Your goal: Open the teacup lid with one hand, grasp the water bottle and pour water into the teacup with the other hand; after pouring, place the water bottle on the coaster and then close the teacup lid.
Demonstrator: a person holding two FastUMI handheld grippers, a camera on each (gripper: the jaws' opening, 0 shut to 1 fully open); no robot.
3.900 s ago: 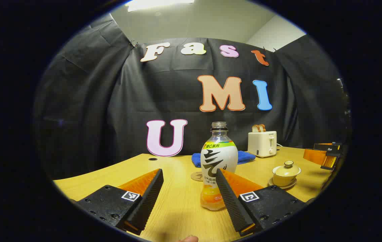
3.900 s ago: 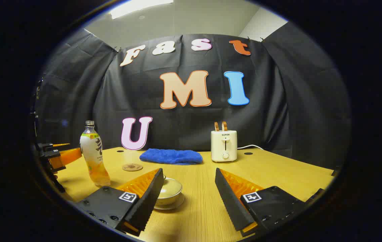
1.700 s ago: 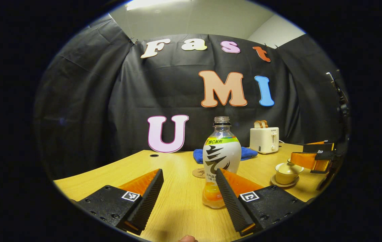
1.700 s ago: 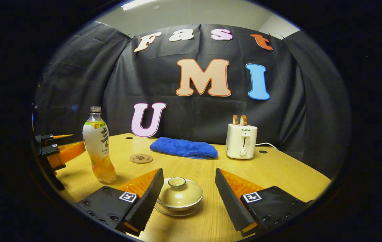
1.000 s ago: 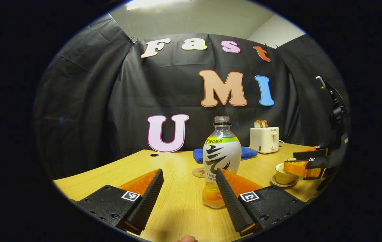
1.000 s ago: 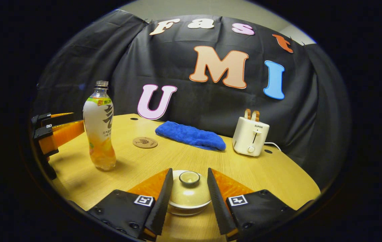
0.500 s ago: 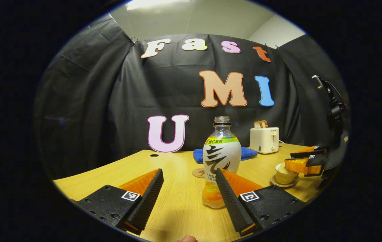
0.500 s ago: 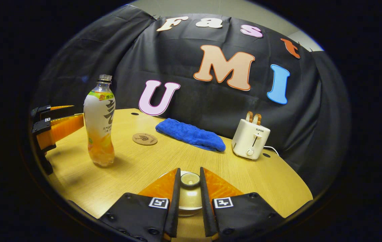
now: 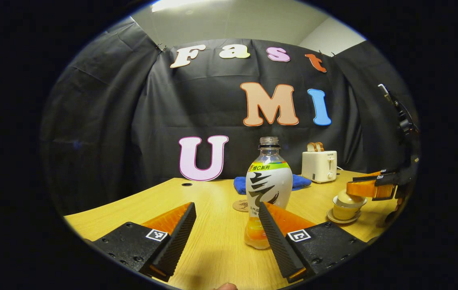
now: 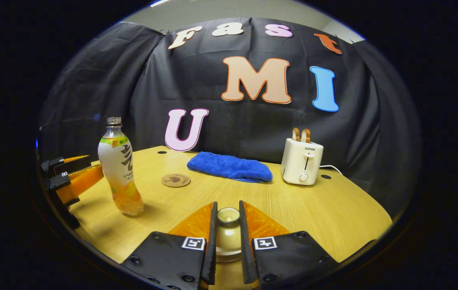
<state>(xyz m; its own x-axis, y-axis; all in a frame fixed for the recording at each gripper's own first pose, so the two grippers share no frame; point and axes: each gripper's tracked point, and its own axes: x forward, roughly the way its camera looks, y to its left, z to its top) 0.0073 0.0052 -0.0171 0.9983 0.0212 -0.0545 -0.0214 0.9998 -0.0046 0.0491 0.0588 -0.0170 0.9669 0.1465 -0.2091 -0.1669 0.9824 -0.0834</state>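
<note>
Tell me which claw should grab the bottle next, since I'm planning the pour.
Left. The left claw is open with the water bottle just ahead, while the right claw is shut on the teacup lid.

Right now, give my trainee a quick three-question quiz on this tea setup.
1. True or false: the bottle stands on the coaster.
2. What does the right tool clamp? A) lid B) toaster C) cloth
3. Fill in: the left tool is ___.

Key: 1 false, it stands on the table beside it. 2 A, the lid, raised off the cup. 3 open.
</note>
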